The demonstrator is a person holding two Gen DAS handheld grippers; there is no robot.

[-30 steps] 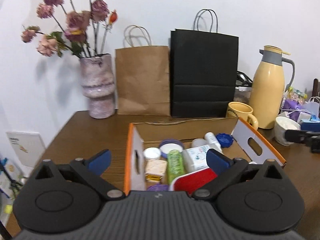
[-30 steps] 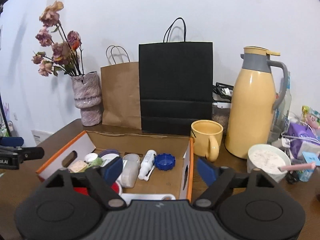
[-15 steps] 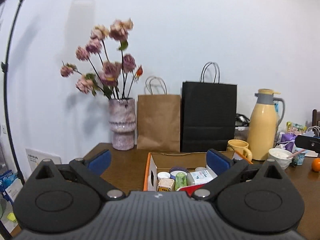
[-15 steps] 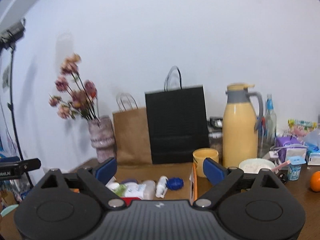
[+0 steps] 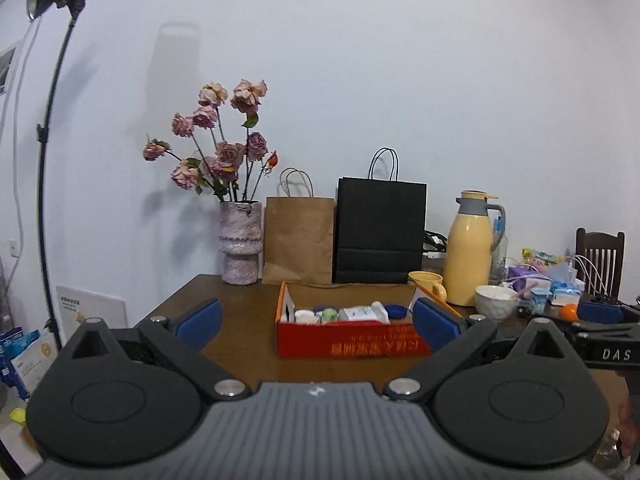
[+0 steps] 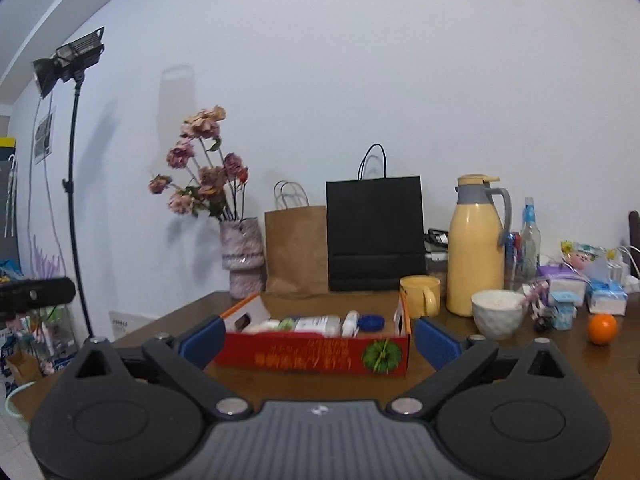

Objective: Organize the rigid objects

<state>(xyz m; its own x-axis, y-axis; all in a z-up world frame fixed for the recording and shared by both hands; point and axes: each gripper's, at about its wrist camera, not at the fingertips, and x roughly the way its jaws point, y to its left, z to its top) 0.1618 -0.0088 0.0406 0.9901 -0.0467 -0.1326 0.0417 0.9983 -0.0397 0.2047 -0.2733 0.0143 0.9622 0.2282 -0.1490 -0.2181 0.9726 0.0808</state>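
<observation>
On the brown table, near its front edge, the red cardboard box is sitting with its flaps open — this is where the rigid objects are gathered. Small bottles and jars are lying packed inside it, with a blue lid showing at the right end, and a green print is showing on the box's front in the right wrist view.

Both tongs are hanging back from the box and touching nothing. The left gripper is standing wide open with empty air between its blue pads. The right gripper is also spread wide, its jaws having just been opening, and it is holding nothing; the box is only appearing between its pads from well behind them.

At about one o'clock from the box, a yellow mug is standing just beside its right flap, with the yellow thermos jug behind that. At two o'clock a white bowl is resting, and at three o'clock an orange is lying near small cartons. At twelve o'clock a black paper bag and a brown paper bag are leaning against the wall. At eleven o'clock a vase of dried roses is standing — and at far left a light stand is rising off the table.
</observation>
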